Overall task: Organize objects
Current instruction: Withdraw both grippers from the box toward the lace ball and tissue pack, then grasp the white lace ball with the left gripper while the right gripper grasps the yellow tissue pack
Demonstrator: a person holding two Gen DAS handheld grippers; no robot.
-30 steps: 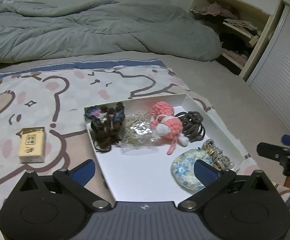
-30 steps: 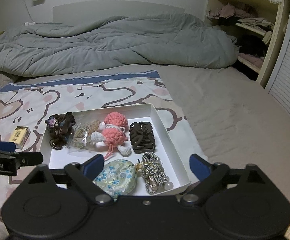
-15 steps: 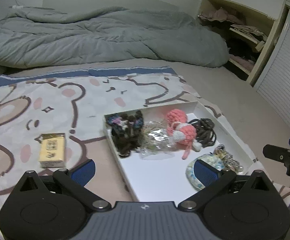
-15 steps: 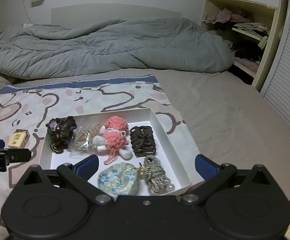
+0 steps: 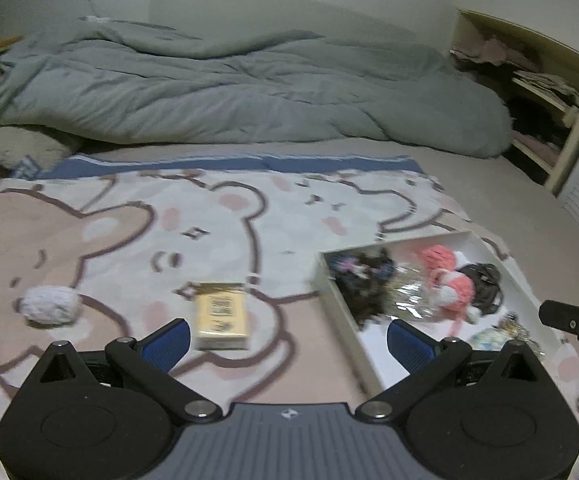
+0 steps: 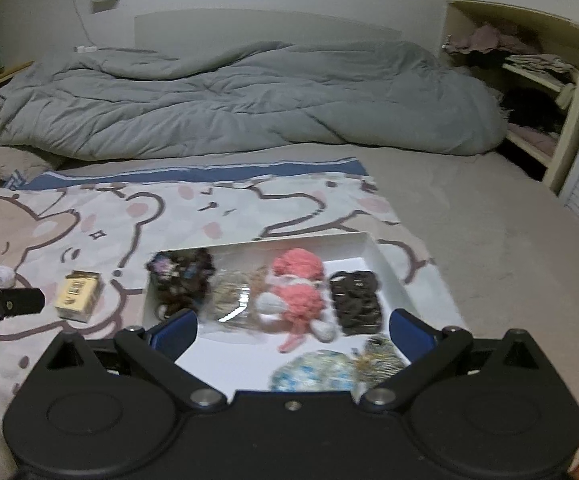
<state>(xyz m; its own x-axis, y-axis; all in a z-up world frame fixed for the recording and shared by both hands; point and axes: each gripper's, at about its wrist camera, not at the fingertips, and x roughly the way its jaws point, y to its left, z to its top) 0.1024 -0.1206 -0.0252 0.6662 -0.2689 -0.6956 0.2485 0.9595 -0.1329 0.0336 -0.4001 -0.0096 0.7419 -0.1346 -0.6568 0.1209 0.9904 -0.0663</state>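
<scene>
A white tray (image 6: 373,250) on the bear-print blanket holds several hair accessories: a dark scrunchie bundle (image 6: 181,280), a clear bag of bands (image 6: 233,300), a pink crochet piece (image 6: 297,284), black hair ties (image 6: 355,300), a blue floral scrunchie (image 6: 311,372) and a striped tie (image 6: 381,360). A small yellow box (image 5: 220,316) lies left of the tray, and a white fluffy ball (image 5: 49,305) lies further left. My left gripper (image 5: 287,340) is open above the box. My right gripper (image 6: 293,330) is open over the tray's near half. Both hold nothing.
A rumpled grey duvet (image 6: 229,100) covers the back of the bed. Open shelves with folded clothes (image 6: 529,72) stand at the right. The bear-print blanket (image 5: 169,232) spreads left of the tray.
My left gripper has swung left, from over the tray to above the yellow box, and the white ball has come into view. My right gripper opened wider and pulled back slightly.
</scene>
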